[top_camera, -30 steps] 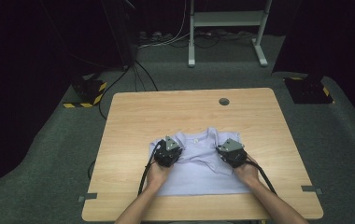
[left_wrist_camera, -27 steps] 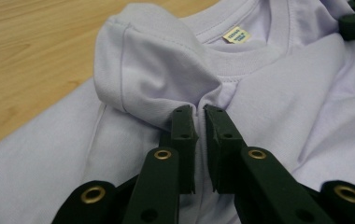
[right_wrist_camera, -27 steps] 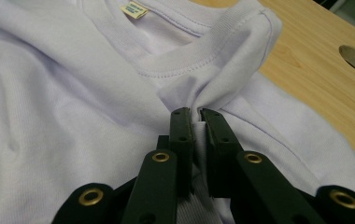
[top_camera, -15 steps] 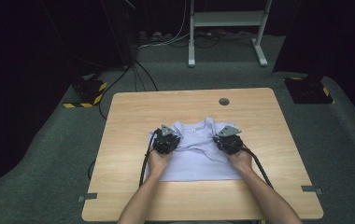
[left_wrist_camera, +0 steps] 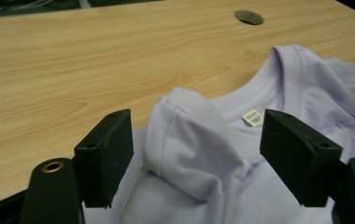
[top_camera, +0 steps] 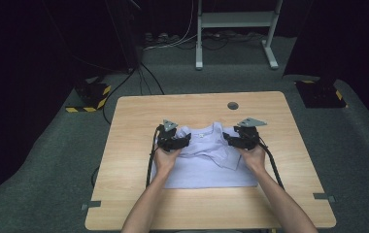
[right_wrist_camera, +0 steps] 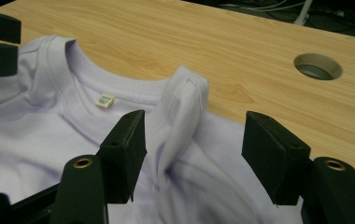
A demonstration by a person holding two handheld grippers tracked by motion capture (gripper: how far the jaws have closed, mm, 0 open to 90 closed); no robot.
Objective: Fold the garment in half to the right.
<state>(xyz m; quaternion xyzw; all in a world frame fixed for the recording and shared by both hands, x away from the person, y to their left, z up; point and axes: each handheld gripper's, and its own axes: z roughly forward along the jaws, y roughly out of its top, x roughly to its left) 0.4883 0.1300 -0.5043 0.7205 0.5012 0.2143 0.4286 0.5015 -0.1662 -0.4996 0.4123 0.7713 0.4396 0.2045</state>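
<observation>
A pale lilac T-shirt [top_camera: 207, 162] lies folded on the wooden table [top_camera: 134, 116], with its collar [top_camera: 203, 132] at the far side. My left gripper [top_camera: 186, 140] sits at the shirt's left shoulder and my right gripper [top_camera: 227, 139] at its right shoulder, and they point toward each other. In the left gripper view the left gripper [left_wrist_camera: 196, 135] has just been opening, and a puckered fold of cloth [left_wrist_camera: 189, 140] stands loose between the jaws. The right gripper [right_wrist_camera: 194, 128] has also just been opening, and a raised fold [right_wrist_camera: 182, 107] stands there untouched. The neck label [left_wrist_camera: 252, 117] [right_wrist_camera: 104, 100] shows inside the collar.
A round cable hole [top_camera: 232, 105] [left_wrist_camera: 249, 17] [right_wrist_camera: 317, 66] is in the table beyond the collar. On the carpet behind stand a yellow-and-black striped box [top_camera: 91, 94], a dark box [top_camera: 318, 92], a white frame's legs [top_camera: 199, 53] and cables.
Both hands have moved up the table toward the collar. Both pairs of jaws went from shut on the cloth to open, leaving pinched folds standing at the shoulders.
</observation>
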